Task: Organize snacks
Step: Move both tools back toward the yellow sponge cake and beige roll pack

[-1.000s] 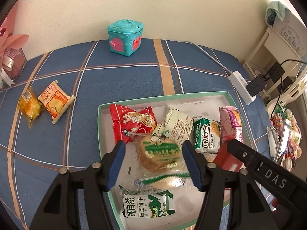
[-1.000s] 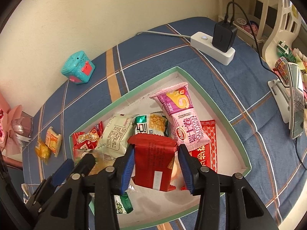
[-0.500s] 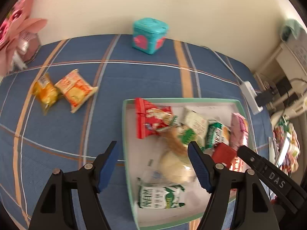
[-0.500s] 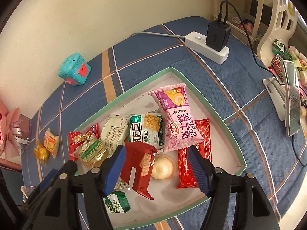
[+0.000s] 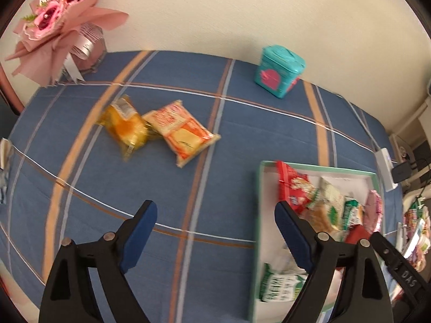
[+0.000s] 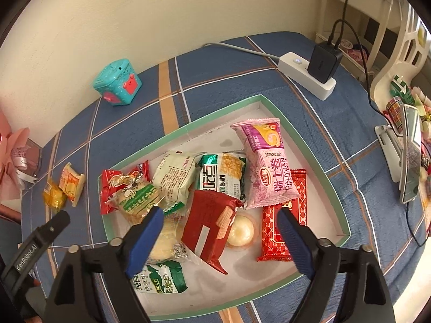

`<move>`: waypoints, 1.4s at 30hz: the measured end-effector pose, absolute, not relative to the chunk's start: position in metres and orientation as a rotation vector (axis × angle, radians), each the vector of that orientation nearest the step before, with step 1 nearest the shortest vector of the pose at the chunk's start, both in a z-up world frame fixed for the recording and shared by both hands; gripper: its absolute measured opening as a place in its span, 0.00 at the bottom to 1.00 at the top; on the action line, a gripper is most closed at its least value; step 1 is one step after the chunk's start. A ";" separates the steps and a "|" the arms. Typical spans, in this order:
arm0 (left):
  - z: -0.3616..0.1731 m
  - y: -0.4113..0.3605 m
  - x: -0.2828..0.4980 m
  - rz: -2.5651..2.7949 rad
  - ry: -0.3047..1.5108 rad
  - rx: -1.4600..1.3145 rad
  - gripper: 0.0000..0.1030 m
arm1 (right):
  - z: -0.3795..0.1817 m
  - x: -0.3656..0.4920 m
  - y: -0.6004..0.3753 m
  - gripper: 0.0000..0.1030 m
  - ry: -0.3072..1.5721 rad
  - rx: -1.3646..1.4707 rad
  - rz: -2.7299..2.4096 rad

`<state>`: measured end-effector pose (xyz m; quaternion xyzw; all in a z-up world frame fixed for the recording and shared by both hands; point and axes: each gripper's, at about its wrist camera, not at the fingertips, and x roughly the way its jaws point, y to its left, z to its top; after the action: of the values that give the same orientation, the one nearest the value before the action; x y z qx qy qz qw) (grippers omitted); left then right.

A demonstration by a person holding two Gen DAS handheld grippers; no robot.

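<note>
Cream wall (image 5: 215,8) behind surface in blue plaid cloth (image 5: 134,188); pink bouquet (image 5: 54,18) far left; teal box (image 5: 278,70) by wall; white power strip (image 6: 307,80) with black charger (image 6: 324,62) at right.

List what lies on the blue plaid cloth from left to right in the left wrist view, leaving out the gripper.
Pink paper-wrapped flower bouquet → yellow-orange clear-wrapped snack → orange and red biscuit packet → teal cube-shaped tin with pink hearts → green-rimmed white tray of snacks → white power strip.
</note>
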<state>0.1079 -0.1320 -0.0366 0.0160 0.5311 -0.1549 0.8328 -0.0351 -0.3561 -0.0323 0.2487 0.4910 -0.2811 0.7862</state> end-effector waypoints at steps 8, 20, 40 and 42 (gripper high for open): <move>-0.038 -0.105 0.117 -0.277 1.108 -0.009 0.95 | -0.029 -0.030 -0.346 1.00 1.039 0.487 -0.590; -0.035 -0.066 0.137 -0.265 1.077 -0.096 0.95 | -0.021 -0.019 -0.329 1.00 0.966 0.450 -0.532; -0.035 0.007 0.186 -0.154 1.035 -0.226 0.95 | -0.020 0.046 -0.254 1.00 0.966 0.255 -0.404; -0.037 0.010 0.194 -0.155 1.032 -0.237 0.95 | -0.021 0.058 -0.245 1.00 0.969 0.246 -0.368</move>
<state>0.1936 0.0103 -0.0365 -0.1130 0.4919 -0.0740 0.8601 0.0577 -0.2448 -0.0207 0.1175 0.4621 -0.1752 0.8614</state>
